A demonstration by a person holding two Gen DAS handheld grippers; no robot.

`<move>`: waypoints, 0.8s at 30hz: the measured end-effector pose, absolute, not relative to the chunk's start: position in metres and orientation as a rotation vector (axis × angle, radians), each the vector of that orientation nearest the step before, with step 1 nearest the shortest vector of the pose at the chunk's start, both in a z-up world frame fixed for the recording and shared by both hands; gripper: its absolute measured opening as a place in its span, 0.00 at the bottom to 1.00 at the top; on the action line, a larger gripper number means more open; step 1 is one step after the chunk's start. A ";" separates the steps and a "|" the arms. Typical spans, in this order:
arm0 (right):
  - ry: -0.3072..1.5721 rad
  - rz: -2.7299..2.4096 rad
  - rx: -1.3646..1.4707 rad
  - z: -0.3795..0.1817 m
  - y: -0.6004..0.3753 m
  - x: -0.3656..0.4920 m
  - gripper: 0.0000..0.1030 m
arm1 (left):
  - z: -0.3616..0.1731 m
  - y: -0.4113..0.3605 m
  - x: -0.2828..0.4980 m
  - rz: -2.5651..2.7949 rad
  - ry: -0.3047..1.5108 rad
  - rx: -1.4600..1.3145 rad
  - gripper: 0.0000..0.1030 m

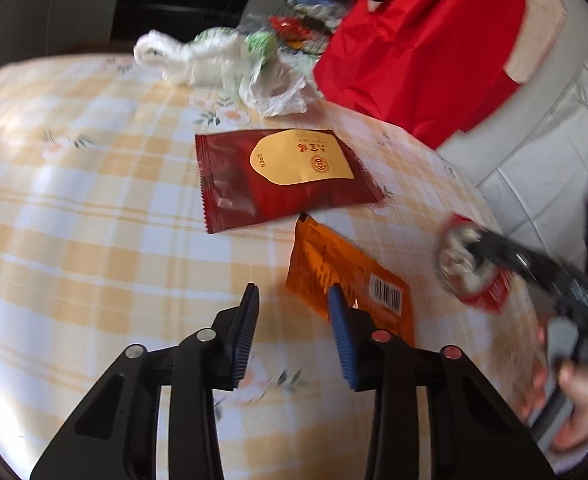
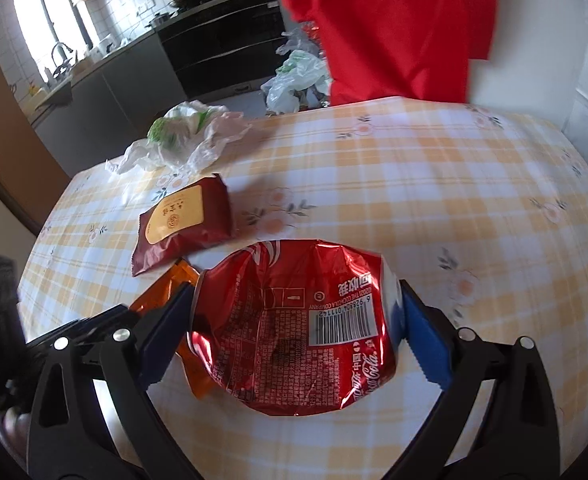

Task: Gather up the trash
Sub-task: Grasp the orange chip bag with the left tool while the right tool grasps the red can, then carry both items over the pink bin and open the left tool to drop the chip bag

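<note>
On the yellow checked tablecloth [image 1: 94,200] lie a dark red packet with a gold label [image 1: 282,176] and, nearer, an orange wrapper [image 1: 346,276]. My left gripper [image 1: 294,292] hangs just over the wrapper's near left corner. Its jaws stand partly apart, the right pad overlaps the wrapper's edge, and neither pad presses on it. My right gripper [image 2: 296,292] is shut on a crushed red cola can [image 2: 294,328], held across its sides above the cloth. The left wrist view shows that can [image 1: 470,276] at the right, with a person's hand [image 1: 574,400] behind it.
Crumpled white plastic bags [image 1: 198,56] lie at the table's far side. A large red bag or cloth [image 1: 422,48] hangs over the far right edge, with a pile of coloured wrappers [image 1: 314,12] beside it. Kitchen counters [image 2: 94,64] stand beyond the table.
</note>
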State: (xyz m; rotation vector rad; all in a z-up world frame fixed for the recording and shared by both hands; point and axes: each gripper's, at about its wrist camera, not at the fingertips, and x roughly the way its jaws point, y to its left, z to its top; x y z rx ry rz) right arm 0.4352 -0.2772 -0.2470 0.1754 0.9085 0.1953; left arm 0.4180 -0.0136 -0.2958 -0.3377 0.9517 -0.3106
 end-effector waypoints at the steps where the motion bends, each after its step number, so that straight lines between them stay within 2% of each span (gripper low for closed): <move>1: 0.902 0.197 0.189 -0.246 -0.281 0.432 0.92 | -0.300 -0.015 0.423 -0.298 0.967 -0.354 0.30; 5: 0.881 0.200 0.224 -0.243 -0.292 0.420 0.92 | -0.301 -0.020 0.435 -0.267 0.971 -0.366 0.23; 6: 0.877 0.200 0.231 -0.243 -0.294 0.416 0.92 | -0.302 -0.022 0.436 -0.275 0.978 -0.367 0.12; 9: 0.877 0.207 0.253 -0.241 -0.296 0.405 0.92 | -0.297 -0.026 0.431 -0.279 0.946 -0.343 0.04; 24: 0.797 0.240 0.275 -0.192 -0.289 0.322 0.92 | -0.206 0.004 0.316 -0.328 0.752 -0.237 0.01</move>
